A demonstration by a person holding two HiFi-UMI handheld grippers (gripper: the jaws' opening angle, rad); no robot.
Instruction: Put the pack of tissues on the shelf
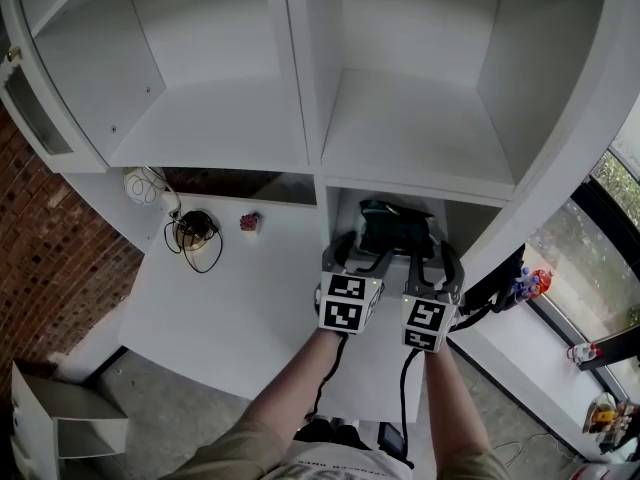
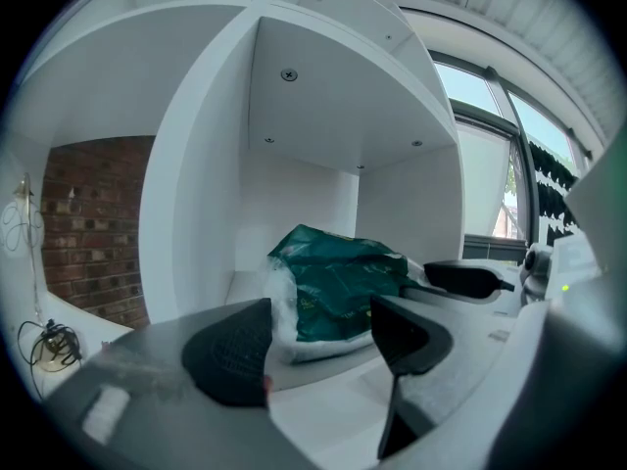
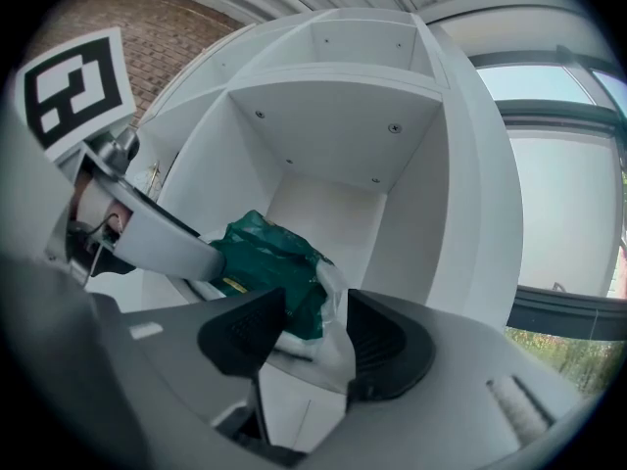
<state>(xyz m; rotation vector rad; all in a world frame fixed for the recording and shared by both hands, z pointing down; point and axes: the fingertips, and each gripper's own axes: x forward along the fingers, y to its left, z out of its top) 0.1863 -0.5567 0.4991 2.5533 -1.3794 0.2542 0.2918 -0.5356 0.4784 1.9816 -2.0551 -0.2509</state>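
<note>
While both grippers are held side by side at the mouth of the shelf's (image 1: 410, 138) lower compartment (image 1: 478, 218), the pack of tissues (image 1: 395, 226) is noted lying on that compartment's floor, just inside the front edge. The pack lies straight ahead of both grippers, deeper in. Its longer side appears to run across the opening, though this is not settled by any view. The left gripper (image 1: 360, 255) is recorded with jaws spread and nothing between them. In its own view the green pack (image 2: 338, 282) is seen just beyond the fingertips, apart from both pads. The right gripper (image 1: 433, 265) is judged the nearer. In its own view the jaws are seen parted, with the clear wrapper tail (image 3: 328, 326) lying between the pads, apparently loose and not pinched. That tail is shown only there; in the head view it is lost behind the grippers. The head view alone gives both grippers abreast, above the white tabletop (image 1: 240, 298). The left gripper's marker cube (image 3: 73, 86) is caught only in the right gripper view. Placement is judged as good as done. A straight pull-back is called for, and the pack could be dragged forward if the tail snags.
</note>
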